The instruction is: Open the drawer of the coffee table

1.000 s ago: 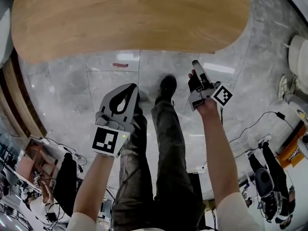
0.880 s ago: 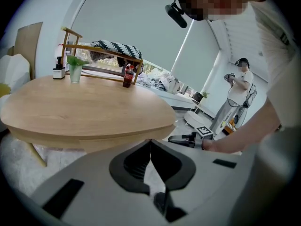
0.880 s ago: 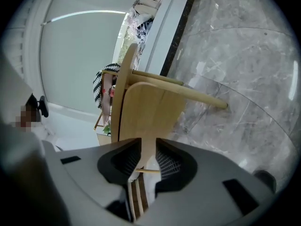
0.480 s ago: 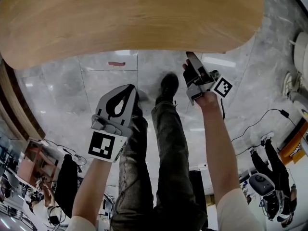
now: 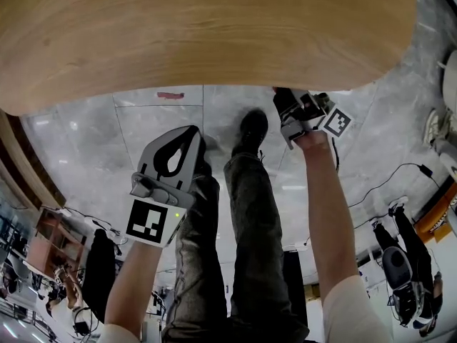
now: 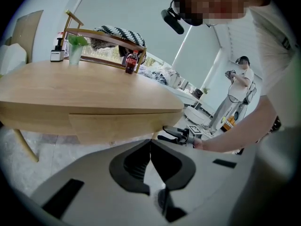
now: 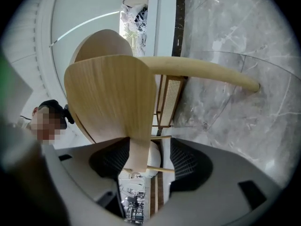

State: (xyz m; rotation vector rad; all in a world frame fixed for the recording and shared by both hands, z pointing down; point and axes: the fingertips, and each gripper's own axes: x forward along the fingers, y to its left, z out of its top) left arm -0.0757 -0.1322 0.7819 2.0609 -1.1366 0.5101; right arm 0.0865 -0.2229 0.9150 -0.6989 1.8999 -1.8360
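Approach to the drawer, seen left of centre in the left gripper view as a closed panel set flush under the top of the coffee table. Right gripper, at the table's near edge right of centre in the head view: jaws apart, having just been opening. A strip of the table's wood lies between them, close to the left-hand pad in its own view, and no pad visibly presses on it. Whether that strip is the drawer front or the tabletop rim cannot be told. Left gripper, lower centre-left in the head view and well apart from the table: jaws together, nothing between them. Likely faults: closing on the rim instead of the drawer front, so that a pull drags the whole table across the polished floor; or a shallow bite on smooth wood slipping off, since no handle shows.
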